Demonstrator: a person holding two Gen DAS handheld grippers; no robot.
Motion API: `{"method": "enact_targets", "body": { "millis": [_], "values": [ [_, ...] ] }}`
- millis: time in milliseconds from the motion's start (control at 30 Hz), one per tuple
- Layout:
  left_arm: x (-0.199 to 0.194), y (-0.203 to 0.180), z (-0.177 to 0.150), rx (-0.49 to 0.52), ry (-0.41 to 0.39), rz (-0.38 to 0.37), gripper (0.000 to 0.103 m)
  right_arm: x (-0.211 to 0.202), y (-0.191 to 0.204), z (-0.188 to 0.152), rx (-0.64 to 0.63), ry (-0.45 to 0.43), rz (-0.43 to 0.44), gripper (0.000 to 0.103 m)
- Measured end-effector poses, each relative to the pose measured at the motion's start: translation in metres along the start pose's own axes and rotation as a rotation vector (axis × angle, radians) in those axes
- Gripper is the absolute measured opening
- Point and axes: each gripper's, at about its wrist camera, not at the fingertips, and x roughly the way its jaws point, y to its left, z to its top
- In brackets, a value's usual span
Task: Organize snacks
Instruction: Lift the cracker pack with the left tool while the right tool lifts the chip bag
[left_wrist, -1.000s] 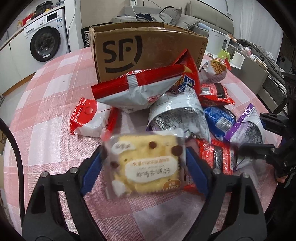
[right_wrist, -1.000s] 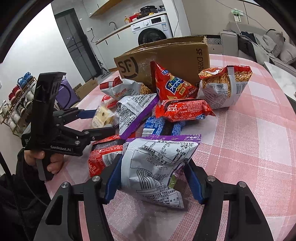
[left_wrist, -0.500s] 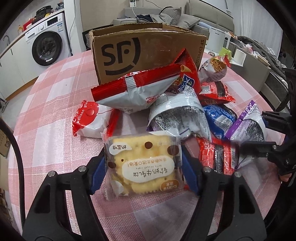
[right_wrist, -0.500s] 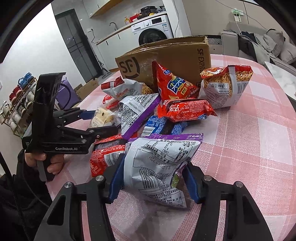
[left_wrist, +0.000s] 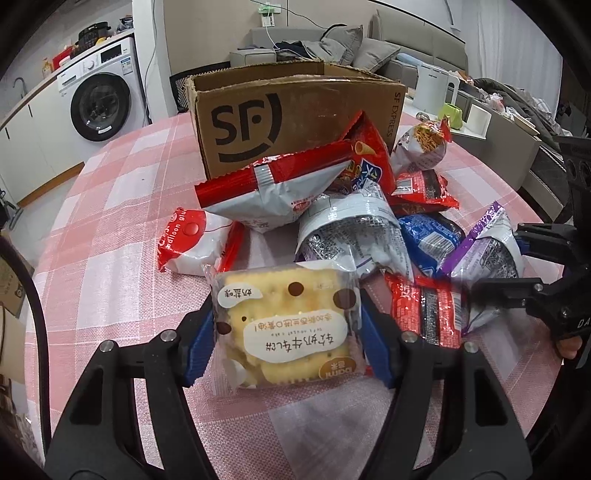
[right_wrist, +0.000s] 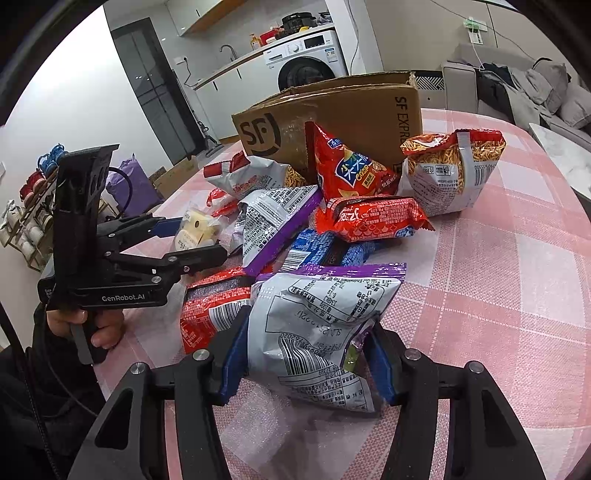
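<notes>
Holding 2 packets at once, we have a hand-held gripper on each side of the snack pile; the left hand-held gripper (left_wrist: 286, 338) has its blue pads against both side edges of the cracker packet (left_wrist: 284, 326), jaws about half apart because the packet is broad and flat; those jaws have just been closing, and the wrapper now looks pinched between them, its front end seemingly raised off the pink checked worktop (left_wrist: 110, 206); the right hand-held gripper (right_wrist: 306, 363) straddles the silver chip bag (right_wrist: 317, 325) with the purple top seam, its jaws also just closing, and the puffy bag dents inward where the pads press; we judge both grips are set from the sides so that the air-filled bags are caught by their bulk rather than crushed from above.

The remaining snacks lie heaped between us and the cardboard box (left_wrist: 295, 122); the red cone-snack bag (right_wrist: 347, 166) leans against the box wall, the noodle-snack bag (right_wrist: 450, 173) stands just beside it, and the flat red packet (right_wrist: 373, 218) lies across the blue one (right_wrist: 325, 251); the box stands upright with its flaps open at the far side of the pile; we cannot see inside it from either view, so whether it holds anything we cannot tell; we judge it the likely place for the snacks, and none sits visibly in it yet.
</notes>
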Motion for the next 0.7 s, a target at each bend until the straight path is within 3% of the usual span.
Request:
{"method": "enact_targets", "body": {
  "millis": [200,700],
  "values": [
    [-0.007,0.001,-0.002,0.001,-0.017,0.005,0.066,-0.005,0.001,-0.001,-0.011,-0.023,0.004,0.051],
    [-0.023,-0.007,-0.006,0.011,-0.05,0.011,0.066,-0.019,-0.005,0.002,0.013,-0.1,0.0,0.05]
  ]
}}
